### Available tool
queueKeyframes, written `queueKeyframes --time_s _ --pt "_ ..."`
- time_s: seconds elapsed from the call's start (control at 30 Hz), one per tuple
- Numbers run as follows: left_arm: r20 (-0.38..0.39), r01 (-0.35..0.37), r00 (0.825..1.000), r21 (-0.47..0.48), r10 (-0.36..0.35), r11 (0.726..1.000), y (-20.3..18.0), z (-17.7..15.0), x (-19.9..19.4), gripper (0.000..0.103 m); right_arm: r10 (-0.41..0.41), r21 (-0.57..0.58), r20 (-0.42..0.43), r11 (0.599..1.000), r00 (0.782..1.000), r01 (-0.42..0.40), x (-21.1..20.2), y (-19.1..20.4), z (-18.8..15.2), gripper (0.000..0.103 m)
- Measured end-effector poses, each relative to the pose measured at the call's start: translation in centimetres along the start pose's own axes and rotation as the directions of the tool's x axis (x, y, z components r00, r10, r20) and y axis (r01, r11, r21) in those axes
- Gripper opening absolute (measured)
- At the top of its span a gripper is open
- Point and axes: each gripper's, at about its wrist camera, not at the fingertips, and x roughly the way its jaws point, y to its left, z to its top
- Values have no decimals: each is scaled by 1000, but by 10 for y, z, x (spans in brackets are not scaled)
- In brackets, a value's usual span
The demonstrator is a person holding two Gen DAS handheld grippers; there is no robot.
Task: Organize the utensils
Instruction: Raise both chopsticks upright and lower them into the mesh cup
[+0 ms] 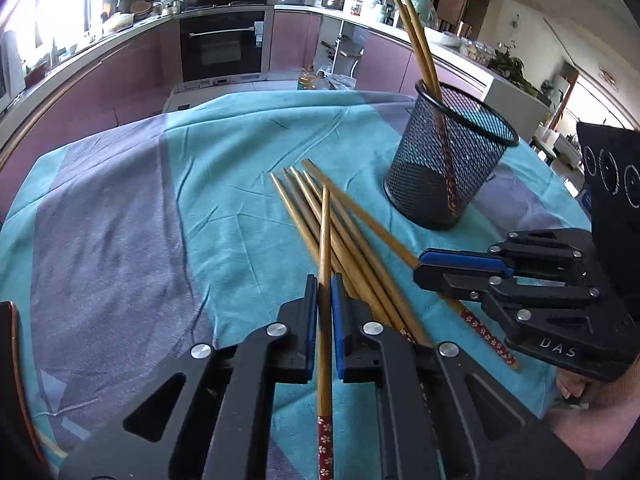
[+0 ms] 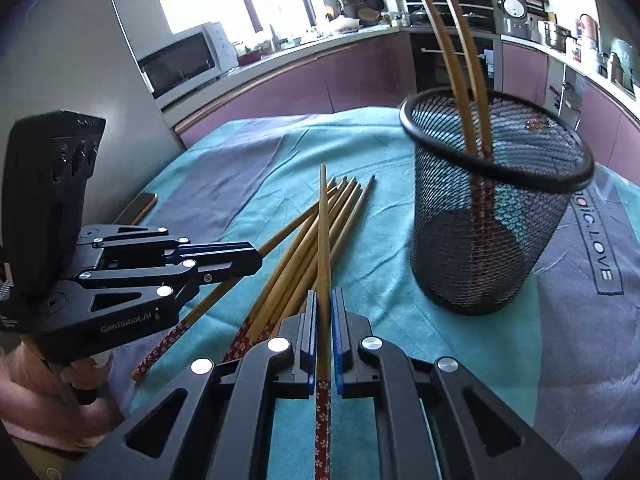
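Several bamboo chopsticks (image 1: 352,248) with red flowered ends lie fanned on the cloth in front of a black mesh cup (image 1: 448,160). Two chopsticks (image 1: 416,40) stand in the cup. My left gripper (image 1: 324,280) is shut on one chopstick (image 1: 325,232), whose tip points away over the pile. My right gripper (image 2: 324,300) is shut on another chopstick (image 2: 323,224), left of the mesh cup (image 2: 488,220). Each view shows the other tool from the side: the right gripper (image 1: 418,268) and the left gripper (image 2: 258,258), both low over the pile (image 2: 296,264).
A teal and grey cloth (image 1: 160,200) covers the table. A phone (image 2: 138,208) lies near the table's left edge. A person's hand (image 2: 40,392) holds the left tool. Kitchen counters and an oven (image 1: 222,44) stand beyond the far edge.
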Motion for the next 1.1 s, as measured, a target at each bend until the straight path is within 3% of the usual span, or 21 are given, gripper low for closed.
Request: queueKeyframes --time_s 0.43,0.6,0.87,1.1 --pt "-62 -1 998 20 2 1000 4 2 21 9 -38 -17 -59 999 998 37 19 -5 10 10" --pt "-67 2 998 -5 -2 1000 9 6 23 8 -28 -21 -47 999 998 27 16 -4 9 6" --pt "20 35 999 -9 -35 999 3 9 -9 8 0 -42 68 999 998 3 -29 -2 11 6" --pt "112 122 986 7 -122 992 -5 28 -50 8 7 -41 169 999 986 0 -71 -7 16 6"
